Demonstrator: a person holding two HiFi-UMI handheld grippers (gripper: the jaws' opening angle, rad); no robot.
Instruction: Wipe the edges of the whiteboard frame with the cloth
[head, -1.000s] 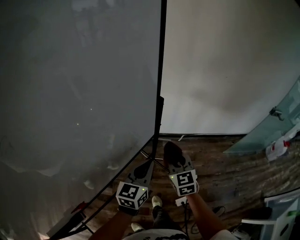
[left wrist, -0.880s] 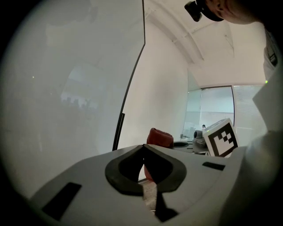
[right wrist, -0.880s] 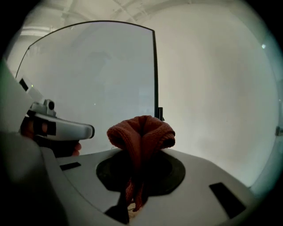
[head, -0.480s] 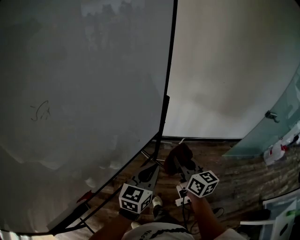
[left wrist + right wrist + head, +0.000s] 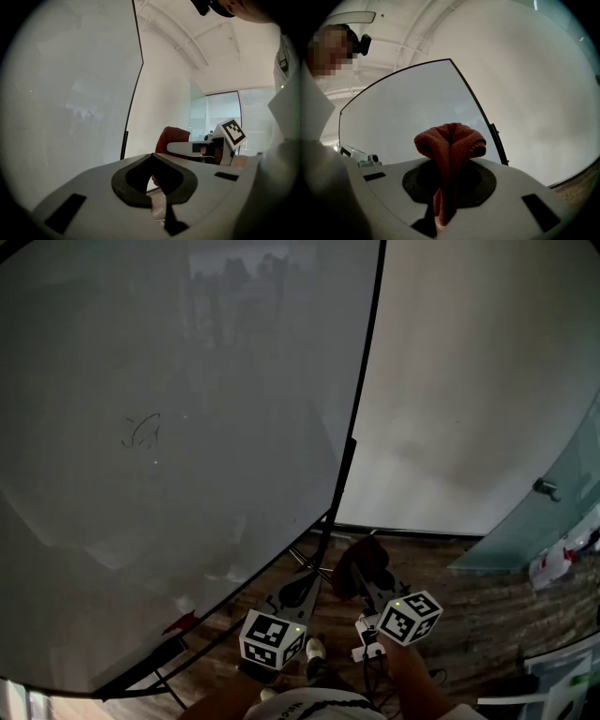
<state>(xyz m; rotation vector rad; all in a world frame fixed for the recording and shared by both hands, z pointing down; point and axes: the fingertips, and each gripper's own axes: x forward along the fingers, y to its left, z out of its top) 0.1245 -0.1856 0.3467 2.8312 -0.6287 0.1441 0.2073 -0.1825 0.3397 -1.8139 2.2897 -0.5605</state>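
Note:
The whiteboard (image 5: 169, 456) fills the left of the head view; its thin black frame edge (image 5: 361, 390) runs down the right side. Both grippers hang low in front of the board's lower right corner, apart from the frame. My right gripper (image 5: 364, 570) is shut on a dark red cloth (image 5: 359, 557), which bulges above the jaws in the right gripper view (image 5: 450, 140). My left gripper (image 5: 302, 585) is shut with nothing in it. From the left gripper view the frame edge (image 5: 133, 84) rises ahead, with the cloth (image 5: 171, 138) to the right.
The board's stand legs (image 5: 309, 559) spread over a wooden floor (image 5: 487, 615). A white wall (image 5: 469, 381) is behind. A glass panel (image 5: 539, 512) and a white bottle (image 5: 551, 563) are at the right. A small scribble (image 5: 141, 432) marks the board. Cables (image 5: 367, 651) lie by my feet.
The view has tilted up and left, so the frame edge now sits further right. The right gripper has twisted and drifted slightly right, still holding the cloth. The left gripper has barely moved.

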